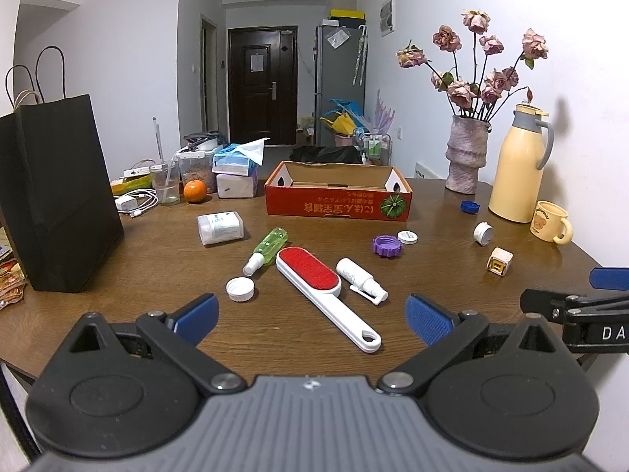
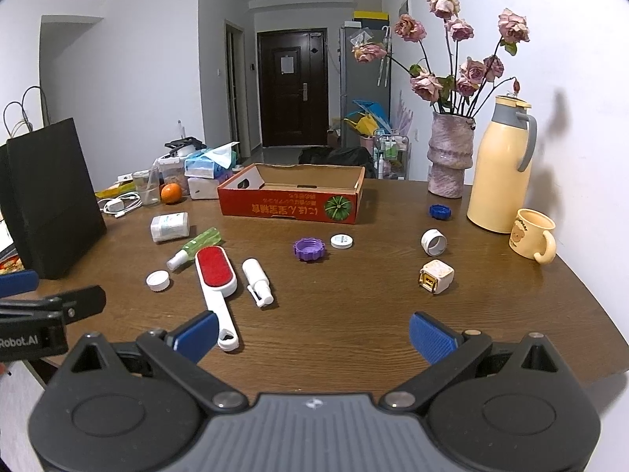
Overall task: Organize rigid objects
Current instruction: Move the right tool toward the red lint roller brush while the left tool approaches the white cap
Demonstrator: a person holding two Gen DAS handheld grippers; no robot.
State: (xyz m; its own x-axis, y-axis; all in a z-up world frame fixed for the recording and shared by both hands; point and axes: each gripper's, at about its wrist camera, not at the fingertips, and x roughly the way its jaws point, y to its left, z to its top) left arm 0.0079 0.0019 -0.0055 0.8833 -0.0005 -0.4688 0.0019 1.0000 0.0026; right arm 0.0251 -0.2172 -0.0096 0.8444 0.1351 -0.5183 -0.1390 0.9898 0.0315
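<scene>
A red cardboard box (image 1: 338, 203) (image 2: 289, 206) stands open at the back of the wooden table. In front of it lie a red-and-white lint brush (image 1: 326, 297) (image 2: 216, 287), a green spray bottle (image 1: 265, 249) (image 2: 194, 247), a white spray bottle (image 1: 359, 278) (image 2: 257, 281), a white jar (image 1: 220, 227) (image 2: 170, 227), a white cap (image 1: 240, 289) (image 2: 158, 280), a purple lid (image 1: 387, 246) (image 2: 309, 249), a small white lid (image 1: 407, 236) (image 2: 341, 241), a blue cap (image 1: 469, 206) (image 2: 439, 211), a white ring (image 1: 483, 233) (image 2: 433, 242) and a cube (image 1: 499, 261) (image 2: 436, 276). My left gripper (image 1: 312, 318) is open over the brush handle. My right gripper (image 2: 314, 334) is open, holding nothing.
A black paper bag (image 1: 59, 196) (image 2: 51, 196) stands at the left. A vase of dried roses (image 1: 466, 153) (image 2: 450, 157), a yellow flask (image 1: 517, 165) (image 2: 501, 169) and a mug (image 1: 550, 222) (image 2: 532, 240) line the right side. An orange (image 1: 195, 190), tissues and cables crowd the back left.
</scene>
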